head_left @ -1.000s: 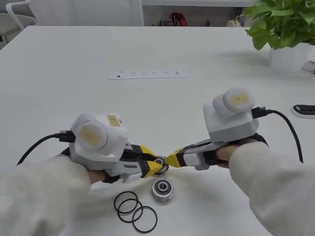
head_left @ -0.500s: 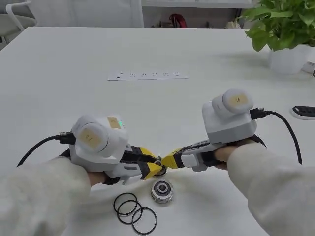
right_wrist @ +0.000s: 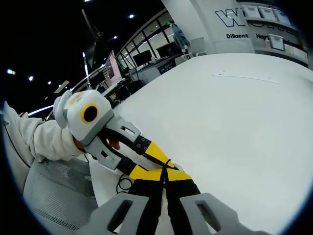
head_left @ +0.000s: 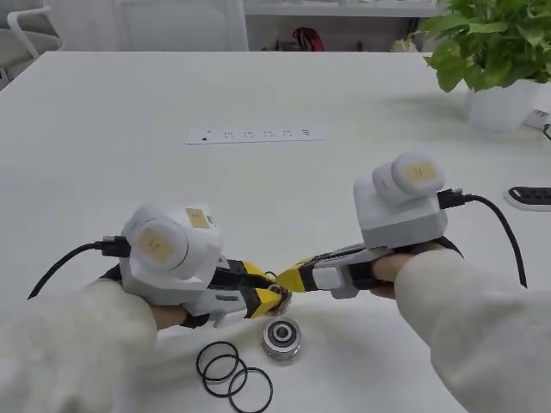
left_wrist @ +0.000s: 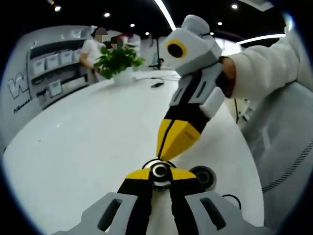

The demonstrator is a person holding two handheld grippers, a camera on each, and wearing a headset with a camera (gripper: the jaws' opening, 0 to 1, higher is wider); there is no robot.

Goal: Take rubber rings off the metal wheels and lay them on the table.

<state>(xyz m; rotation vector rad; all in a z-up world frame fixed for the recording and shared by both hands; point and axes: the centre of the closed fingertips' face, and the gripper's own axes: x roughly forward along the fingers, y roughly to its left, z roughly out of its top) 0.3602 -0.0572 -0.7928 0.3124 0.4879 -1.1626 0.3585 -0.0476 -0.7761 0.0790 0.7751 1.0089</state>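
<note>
Metal wheel (left_wrist: 160, 172) held just above table (head_left: 258, 86), close to near edge, clamped in left gripper (head_left: 274, 299) jaws. Risk: off-axis pull by right gripper (head_left: 289, 279) twists wheel out of clamp, or tips slip off thin rubber. Right jaws pressed nearly together at wheel rim; whether they pinch rubber ring, cannot tell. Second wheel (head_left: 281, 338) and three loose rings (head_left: 228, 376) on table beneath.

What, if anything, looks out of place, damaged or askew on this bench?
Nothing stands out. Three rubber rings lie flat, overlapping, beside a loose wheel on the table. The left gripper clamps a second wheel, and the right gripper, jaws together, meets its rim.
</note>
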